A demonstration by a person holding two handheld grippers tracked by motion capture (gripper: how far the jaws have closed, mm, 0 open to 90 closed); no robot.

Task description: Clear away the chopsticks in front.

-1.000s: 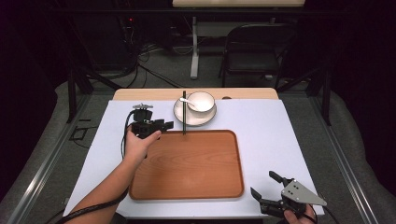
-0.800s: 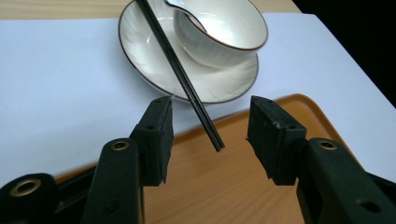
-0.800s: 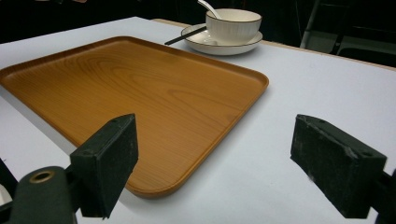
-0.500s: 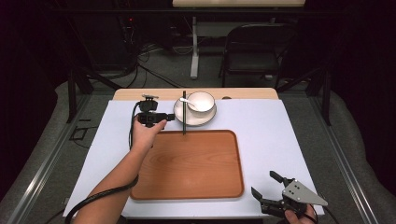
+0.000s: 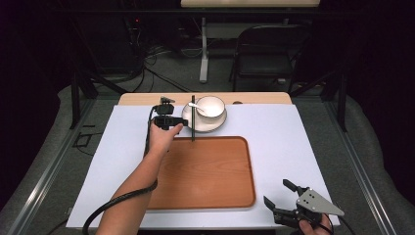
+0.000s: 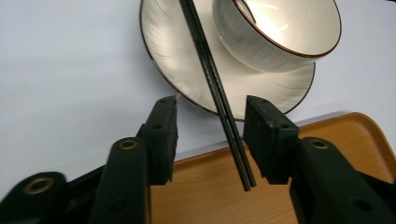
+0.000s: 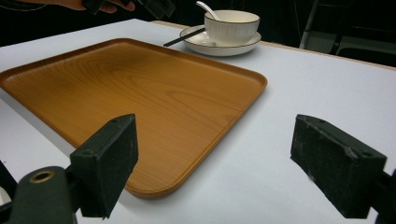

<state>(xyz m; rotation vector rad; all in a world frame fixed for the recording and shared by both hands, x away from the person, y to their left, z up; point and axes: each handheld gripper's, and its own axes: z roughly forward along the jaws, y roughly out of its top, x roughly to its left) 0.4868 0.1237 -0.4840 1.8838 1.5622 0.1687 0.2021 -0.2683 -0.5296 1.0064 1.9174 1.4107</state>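
While two chopsticks [image 6: 219, 93] sit between the closing, unclenched left gripper [image 6: 210, 135], one bowl [image 6: 280, 32] waits; right gripper [image 7: 233, 158] released.

black chopsticks [image 6: 212, 74] lie paired, leaning from plate rim [image 6: 154, 70] onto wooden tray [image 6: 327, 135].

The white-topped table [image 5: 303, 147] carries a rectangular wooden tray [image 5: 205, 171]; just beyond the tray sits a white ceramic plate [image 5: 215, 125].
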